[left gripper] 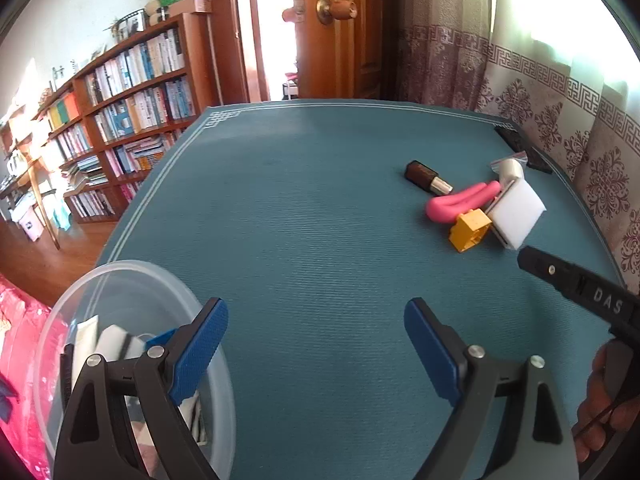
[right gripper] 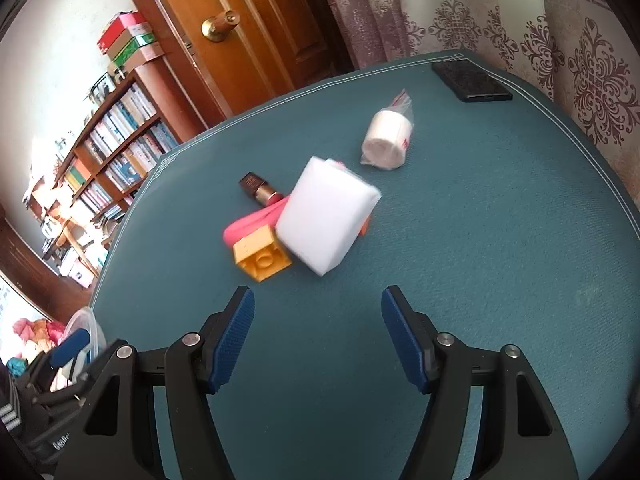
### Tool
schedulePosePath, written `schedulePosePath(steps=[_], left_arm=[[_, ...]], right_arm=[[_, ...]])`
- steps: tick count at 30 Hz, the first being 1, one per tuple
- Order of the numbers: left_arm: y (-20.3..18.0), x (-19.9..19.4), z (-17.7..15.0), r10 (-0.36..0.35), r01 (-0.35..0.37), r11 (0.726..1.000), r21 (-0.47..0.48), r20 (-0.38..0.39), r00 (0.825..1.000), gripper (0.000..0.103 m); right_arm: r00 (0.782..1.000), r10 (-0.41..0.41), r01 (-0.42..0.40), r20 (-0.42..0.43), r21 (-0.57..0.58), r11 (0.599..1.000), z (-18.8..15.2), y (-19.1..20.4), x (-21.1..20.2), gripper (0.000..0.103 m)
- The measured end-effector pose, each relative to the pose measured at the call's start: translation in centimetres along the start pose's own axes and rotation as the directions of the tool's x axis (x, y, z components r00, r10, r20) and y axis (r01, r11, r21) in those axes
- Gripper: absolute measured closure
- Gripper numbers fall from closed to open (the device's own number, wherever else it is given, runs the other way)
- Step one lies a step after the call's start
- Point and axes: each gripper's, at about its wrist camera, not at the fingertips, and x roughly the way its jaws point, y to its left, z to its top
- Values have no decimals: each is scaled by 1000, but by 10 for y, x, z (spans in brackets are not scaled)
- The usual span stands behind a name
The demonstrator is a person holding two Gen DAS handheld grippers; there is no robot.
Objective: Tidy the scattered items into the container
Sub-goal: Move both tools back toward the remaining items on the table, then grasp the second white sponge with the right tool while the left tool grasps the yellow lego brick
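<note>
From my left wrist, the left gripper (left gripper: 316, 344) hangs spread and empty, the bowl (left gripper: 120, 280) at its left finger, the sponge (left gripper: 516, 212) far ahead to the right. From my right wrist, the right gripper (right gripper: 318, 336) gapes empty, with the sponge (right gripper: 326, 220) just ahead beside a yellow brick (right gripper: 262, 258).

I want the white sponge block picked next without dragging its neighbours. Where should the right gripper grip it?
Grip the white sponge block across its two long flat sides, coming from above at its free right end. Its left end rests against the yellow brick and pink piece. The right gripper is open.
</note>
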Motion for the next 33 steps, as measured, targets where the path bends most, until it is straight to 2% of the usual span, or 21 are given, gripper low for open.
schedulePosePath(steps=[7, 13, 16, 24, 27, 28, 29, 33], left_arm=[[-18, 16, 8, -48, 48, 999, 13, -25, 999, 11], [-31, 26, 16, -65, 66, 997, 25, -33, 997, 11], [-33, 30, 17, -72, 73, 997, 25, -40, 997, 11], [-39, 40, 22, -85, 86, 996, 25, -55, 995, 11], [-41, 43, 23, -85, 87, 996, 27, -61, 994, 11], [-41, 44, 23, -88, 89, 996, 26, -62, 994, 11], [-41, 45, 23, -90, 92, 995, 24, -64, 994, 11], [-44, 50, 25, -109, 110, 994, 12, -74, 991, 11]], right_arm=[[999, -4, 7, -32, 87, 996, 22, -18, 19, 33], [996, 63, -52, -62, 156, 986, 37, -28, 33, 33], [996, 70, -58, -62, 172, 983, 41, -27, 36, 33], [996, 53, -42, -77, 137, 990, 48, -12, 55, 33], [997, 47, -41, -58, 103, 994, 49, -9, 55, 34], [998, 41, -36, -48, 89, 995, 48, -10, 53, 36], [999, 35, -31, -41, 76, 997, 48, -9, 51, 45], [999, 27, -25, -39, 55, 998, 46, -12, 47, 48]])
